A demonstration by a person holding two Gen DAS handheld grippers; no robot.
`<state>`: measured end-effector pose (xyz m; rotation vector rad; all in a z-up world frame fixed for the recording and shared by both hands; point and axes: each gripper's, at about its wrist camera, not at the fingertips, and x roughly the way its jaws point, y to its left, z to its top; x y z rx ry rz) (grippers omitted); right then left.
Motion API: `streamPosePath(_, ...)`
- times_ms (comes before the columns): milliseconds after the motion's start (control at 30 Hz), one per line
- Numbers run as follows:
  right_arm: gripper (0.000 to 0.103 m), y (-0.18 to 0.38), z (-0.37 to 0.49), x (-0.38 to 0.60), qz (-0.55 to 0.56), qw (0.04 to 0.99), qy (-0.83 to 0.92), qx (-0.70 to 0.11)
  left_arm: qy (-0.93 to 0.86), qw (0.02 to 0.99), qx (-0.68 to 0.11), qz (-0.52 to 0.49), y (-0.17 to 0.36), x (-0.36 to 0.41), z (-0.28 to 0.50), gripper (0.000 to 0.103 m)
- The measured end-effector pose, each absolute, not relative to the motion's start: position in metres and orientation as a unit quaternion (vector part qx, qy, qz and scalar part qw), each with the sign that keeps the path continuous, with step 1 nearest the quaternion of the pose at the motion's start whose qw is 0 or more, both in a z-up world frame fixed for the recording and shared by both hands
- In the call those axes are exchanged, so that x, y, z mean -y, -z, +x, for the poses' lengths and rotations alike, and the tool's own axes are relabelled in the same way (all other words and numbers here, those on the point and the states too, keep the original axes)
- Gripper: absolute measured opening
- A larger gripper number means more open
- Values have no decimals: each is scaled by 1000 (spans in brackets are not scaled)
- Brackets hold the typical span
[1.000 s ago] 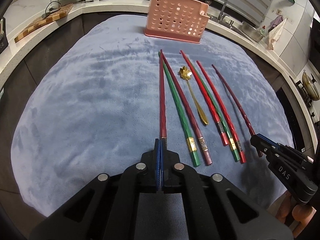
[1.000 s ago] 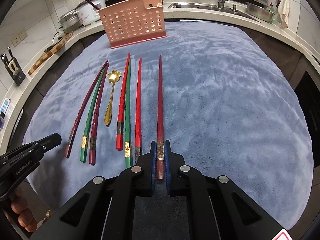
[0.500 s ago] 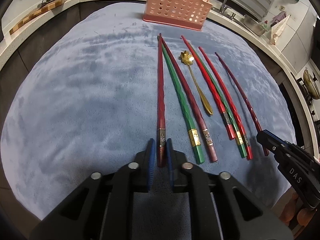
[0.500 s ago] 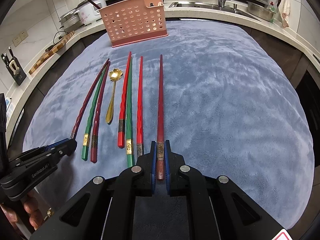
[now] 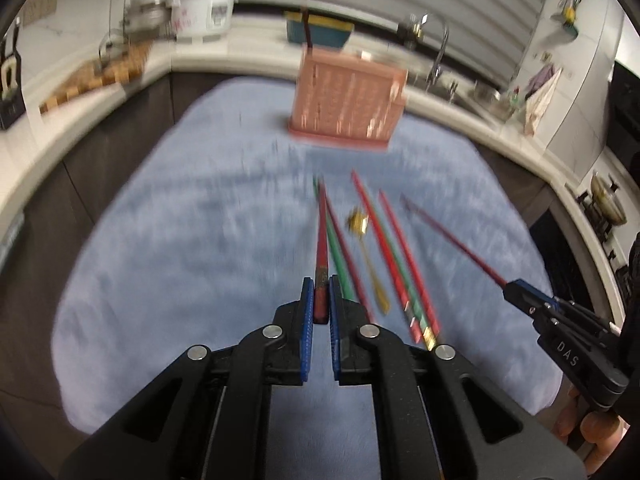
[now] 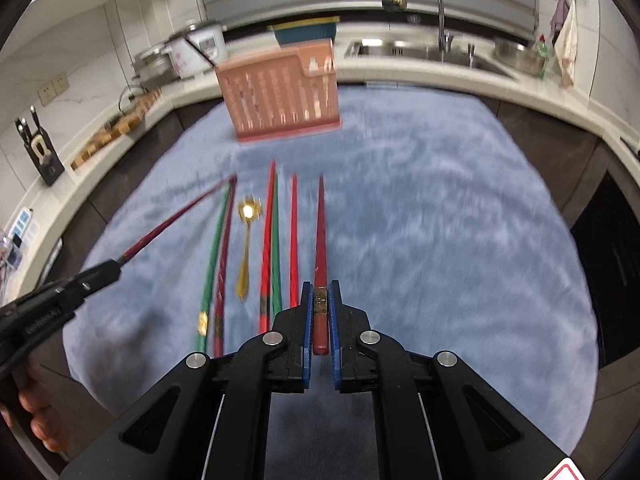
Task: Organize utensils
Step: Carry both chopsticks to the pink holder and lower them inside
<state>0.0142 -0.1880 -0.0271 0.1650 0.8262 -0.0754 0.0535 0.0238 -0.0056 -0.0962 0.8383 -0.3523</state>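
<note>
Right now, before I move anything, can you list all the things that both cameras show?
utensil holder: one, pink, far end of the cloth
cloth: one, blue-grey, covering the table
loose chopsticks: five, two green, two red, one dark red, flat on the cloth
spoon: one, gold, among the loose chopsticks
left-held chopstick: one, red, raised at an angle
right-held chopstick: one, red, pointing at the holder
rice cooker: one, white, back counter
faucet: one, chrome, over the sink
left gripper: black, blue pads, shut
right gripper: same, shut
</note>
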Motion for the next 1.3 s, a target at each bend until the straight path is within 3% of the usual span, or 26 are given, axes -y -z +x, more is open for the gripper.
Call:
streamPosePath(967,7,-142,165,242,151,961,-10,-231,155,969,-182,-61,-202,9,201,7)
streamPosePath(1300,7,-191,238,252,172,972,-1,-157,144,975,-156,-58,-225,25,270,7)
